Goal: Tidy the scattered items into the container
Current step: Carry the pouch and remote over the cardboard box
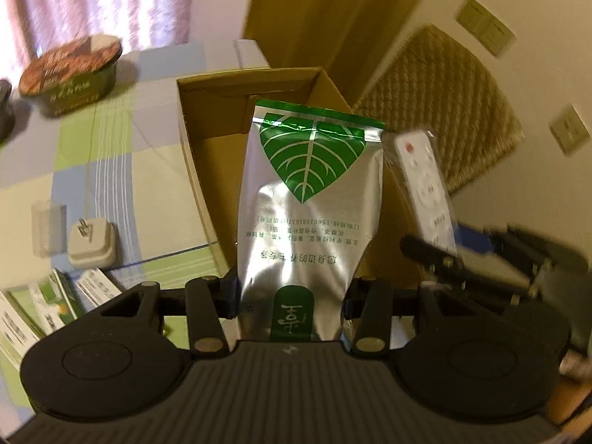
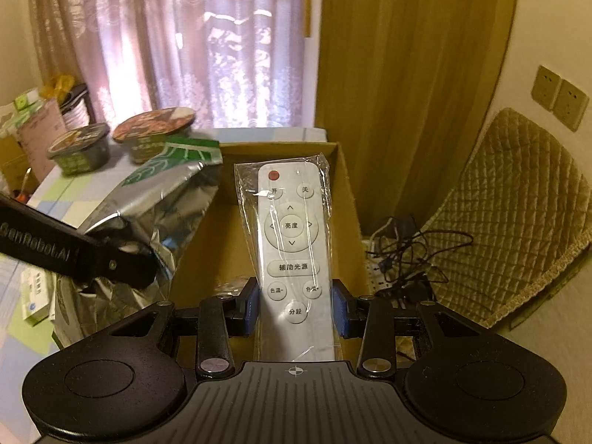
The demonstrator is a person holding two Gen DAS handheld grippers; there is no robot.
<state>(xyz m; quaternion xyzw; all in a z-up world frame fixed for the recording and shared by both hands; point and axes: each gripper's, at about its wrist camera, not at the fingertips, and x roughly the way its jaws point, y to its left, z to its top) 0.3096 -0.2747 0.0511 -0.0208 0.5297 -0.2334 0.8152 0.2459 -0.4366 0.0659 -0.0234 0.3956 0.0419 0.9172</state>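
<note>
My left gripper (image 1: 292, 299) is shut on a silver foil pouch (image 1: 310, 192) with a green leaf print, held upright over the open cardboard box (image 1: 207, 125). My right gripper (image 2: 296, 309) is shut on a white remote control (image 2: 292, 244) in a clear plastic sleeve, held above the same cardboard box (image 2: 347, 192). From the left wrist view the remote (image 1: 425, 185) and the right gripper (image 1: 455, 255) show at the pouch's right. The right wrist view shows the pouch (image 2: 155, 199) and the left gripper's black arm (image 2: 74, 255) at the left.
On the checked tablecloth (image 1: 111, 170) lie a white charger plug (image 1: 92, 244), paper boxes (image 1: 48, 307) and an instant noodle bowl (image 1: 74, 74). Two noodle bowls (image 2: 155, 133) stand by the curtain. A quilted chair (image 2: 518, 222) and tangled cables (image 2: 407, 255) sit right of the box.
</note>
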